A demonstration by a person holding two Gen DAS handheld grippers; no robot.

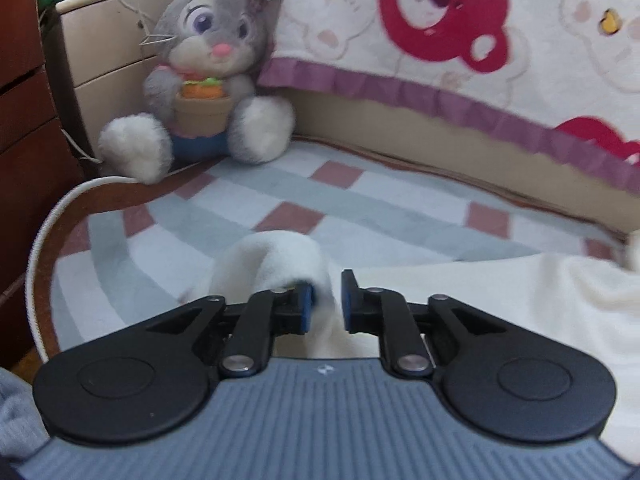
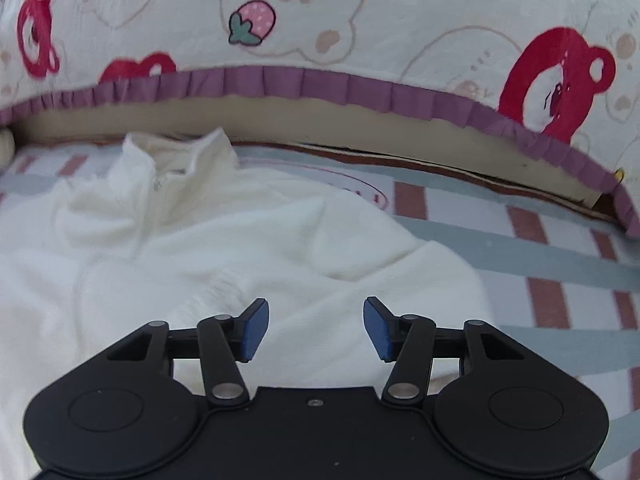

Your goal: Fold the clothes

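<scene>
Fold barely begun: white jacket [image 2: 240,232] mostly flat on bed; my left claw [image 1: 325,300] loose around sleeve, right claw [image 2: 316,328] wide, empty.

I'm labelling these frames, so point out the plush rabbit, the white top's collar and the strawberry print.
plush rabbit [image 1: 212,32], left wrist view, face
collar [image 2: 200,152], right wrist view, standing right flap
strawberry print [image 2: 256,20], right wrist view, pink body

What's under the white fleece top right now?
The white fleece top lies on the checked bed sheet, which shows around it. A red oval print pokes out; whatever else lies beneath is covered.
</scene>
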